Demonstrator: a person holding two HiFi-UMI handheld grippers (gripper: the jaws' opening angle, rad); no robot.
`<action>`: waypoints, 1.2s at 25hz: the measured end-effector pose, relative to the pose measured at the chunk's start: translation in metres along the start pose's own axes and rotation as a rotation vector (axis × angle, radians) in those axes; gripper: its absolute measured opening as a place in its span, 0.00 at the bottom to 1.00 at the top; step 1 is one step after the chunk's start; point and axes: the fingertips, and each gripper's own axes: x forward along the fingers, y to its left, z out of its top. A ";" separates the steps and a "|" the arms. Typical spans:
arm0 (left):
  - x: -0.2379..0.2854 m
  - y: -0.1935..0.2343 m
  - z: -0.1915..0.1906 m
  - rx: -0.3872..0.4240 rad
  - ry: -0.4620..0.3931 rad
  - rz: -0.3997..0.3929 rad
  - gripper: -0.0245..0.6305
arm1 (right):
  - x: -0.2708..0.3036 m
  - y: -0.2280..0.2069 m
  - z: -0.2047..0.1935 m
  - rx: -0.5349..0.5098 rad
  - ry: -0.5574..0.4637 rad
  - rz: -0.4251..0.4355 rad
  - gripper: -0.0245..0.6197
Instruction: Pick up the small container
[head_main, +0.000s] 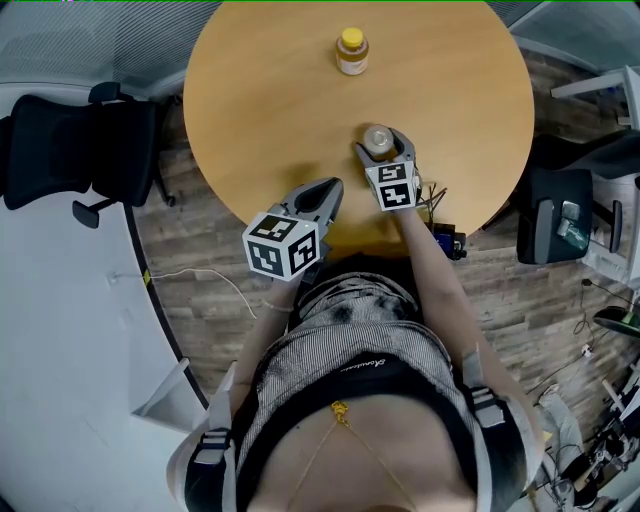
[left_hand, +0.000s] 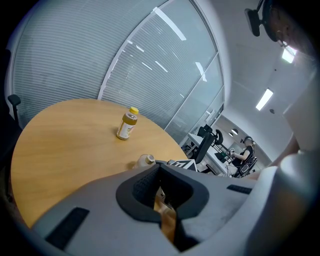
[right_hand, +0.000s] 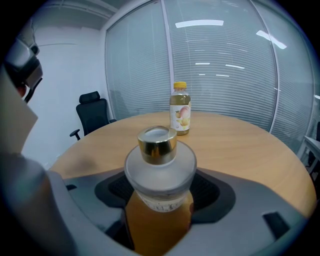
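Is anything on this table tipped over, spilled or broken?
Nothing stands out. The small container stands upright between the jaws of the right claw, the yellow-capped bottle is upright farther back, and the table shows no spill.

From the head we look steeply down on the round table (head_main: 260, 110), the left gripper (head_main: 328, 188) and the right gripper (head_main: 381, 141). The right gripper view sits low, close behind the small container (right_hand: 159, 170), facing across the tabletop; the left gripper view looks across it from the near edge. All three share the yellow-capped bottle (head_main: 351, 51).
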 end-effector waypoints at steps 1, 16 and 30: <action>0.000 0.000 0.000 0.000 -0.002 0.000 0.07 | 0.000 0.000 0.000 -0.003 0.000 0.005 0.55; -0.012 -0.006 0.000 0.015 -0.028 -0.004 0.07 | -0.014 0.014 -0.013 -0.081 0.033 0.095 0.55; -0.025 -0.014 -0.017 0.004 -0.026 -0.016 0.07 | -0.041 0.045 -0.014 -0.136 0.010 0.180 0.55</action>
